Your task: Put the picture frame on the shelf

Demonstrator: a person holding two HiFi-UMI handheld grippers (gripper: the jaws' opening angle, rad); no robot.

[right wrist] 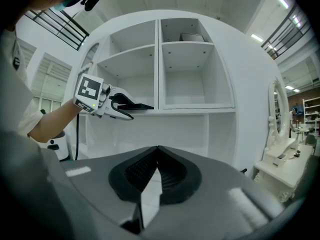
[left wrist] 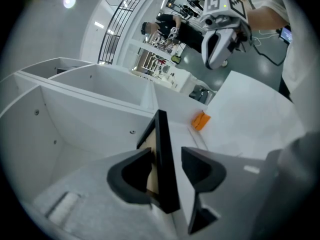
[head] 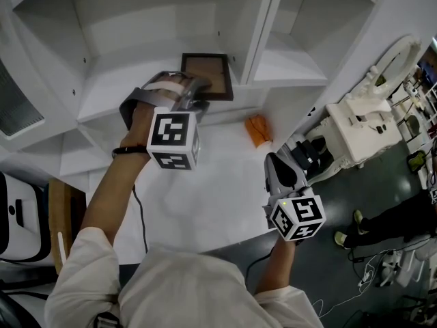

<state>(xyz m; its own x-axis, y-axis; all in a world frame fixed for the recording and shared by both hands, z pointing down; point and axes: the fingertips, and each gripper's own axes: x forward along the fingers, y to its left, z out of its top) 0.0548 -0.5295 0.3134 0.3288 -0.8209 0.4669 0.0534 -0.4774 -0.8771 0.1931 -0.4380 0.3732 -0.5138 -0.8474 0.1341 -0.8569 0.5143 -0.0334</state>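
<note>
Left claw point(left wrist: 166, 156), released, straddles the picture frame point(left wrist: 161, 134) on shelf point(head: 130, 80), gap hidden in head view; right claw point(right wrist: 158, 156) clenched.

The frame point(head: 207, 76) sits flat at the shelf's point(head: 116, 80) right end, beside the divider. The left gripper point(head: 196, 93) reaches its near left corner. An orange thing point(head: 257, 130) lies by the table's point(head: 205, 203) far edge. The right gripper point(head: 277, 164) hangs over the near right edge.

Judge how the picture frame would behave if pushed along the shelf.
The picture frame is probably stiff: its dark edges run straight. Lying flat on the shelf, it should slide rather than tip. Thin, so likely light.
</note>
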